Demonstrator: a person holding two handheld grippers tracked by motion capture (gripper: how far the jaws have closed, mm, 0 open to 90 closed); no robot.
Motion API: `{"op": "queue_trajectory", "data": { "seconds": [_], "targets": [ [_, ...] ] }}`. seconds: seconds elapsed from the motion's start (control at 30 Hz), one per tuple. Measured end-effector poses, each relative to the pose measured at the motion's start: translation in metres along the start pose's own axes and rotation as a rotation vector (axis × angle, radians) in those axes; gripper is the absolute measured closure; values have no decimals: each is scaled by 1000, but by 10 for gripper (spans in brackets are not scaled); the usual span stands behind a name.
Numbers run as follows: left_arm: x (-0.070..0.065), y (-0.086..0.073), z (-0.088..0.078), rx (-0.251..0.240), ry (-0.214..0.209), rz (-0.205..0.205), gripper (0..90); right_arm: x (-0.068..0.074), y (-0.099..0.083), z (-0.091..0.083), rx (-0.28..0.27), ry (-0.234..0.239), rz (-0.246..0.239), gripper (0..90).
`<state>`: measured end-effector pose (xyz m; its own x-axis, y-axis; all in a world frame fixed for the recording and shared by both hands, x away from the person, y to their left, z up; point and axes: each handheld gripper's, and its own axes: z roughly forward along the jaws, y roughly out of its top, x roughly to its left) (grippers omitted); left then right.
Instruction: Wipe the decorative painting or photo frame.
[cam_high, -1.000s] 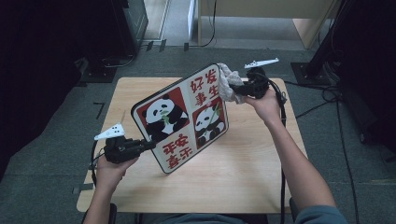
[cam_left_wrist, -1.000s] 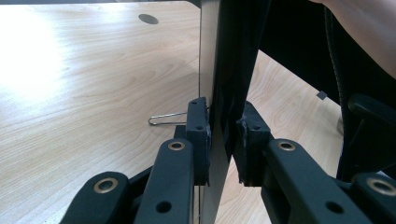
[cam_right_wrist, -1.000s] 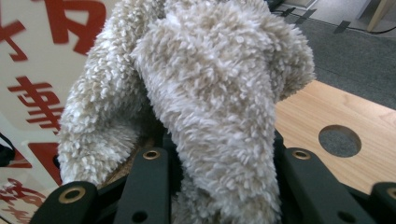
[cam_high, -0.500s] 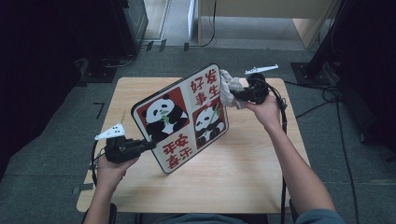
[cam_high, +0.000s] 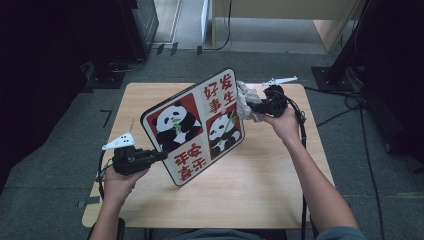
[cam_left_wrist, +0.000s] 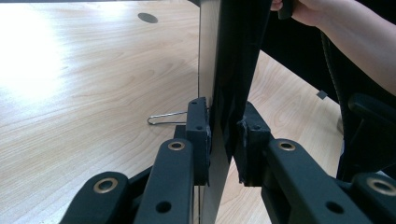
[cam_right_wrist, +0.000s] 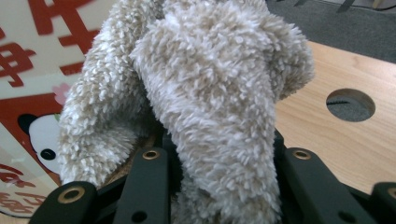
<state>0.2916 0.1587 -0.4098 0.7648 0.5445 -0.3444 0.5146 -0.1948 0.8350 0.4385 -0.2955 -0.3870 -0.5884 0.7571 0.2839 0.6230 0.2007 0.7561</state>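
Above table (cam_high: 280, 200), fluffy cloth (cam_high: 245, 102) in right claw (cam_high: 256, 106) touches panda board (cam_high: 195, 125).

Left tongs (cam_high: 159, 155) and right tongs (cam_high: 252, 106) both clamped, arms raised

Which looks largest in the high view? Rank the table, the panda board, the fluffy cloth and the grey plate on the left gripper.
1. Table
2. Panda board, held up nearer the camera, yet plainly smaller
3. Fluffy cloth
4. Grey plate, only slightly smaller than the cloth
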Motion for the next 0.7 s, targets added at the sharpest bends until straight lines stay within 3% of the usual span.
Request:
{"op": "queue_trajectory", "data": {
  "seconds": [0.7],
  "targets": [
    [-3,1,0,-3,18,-2,785,-6,-31,12,10,-14,27,660]
  ]
}}
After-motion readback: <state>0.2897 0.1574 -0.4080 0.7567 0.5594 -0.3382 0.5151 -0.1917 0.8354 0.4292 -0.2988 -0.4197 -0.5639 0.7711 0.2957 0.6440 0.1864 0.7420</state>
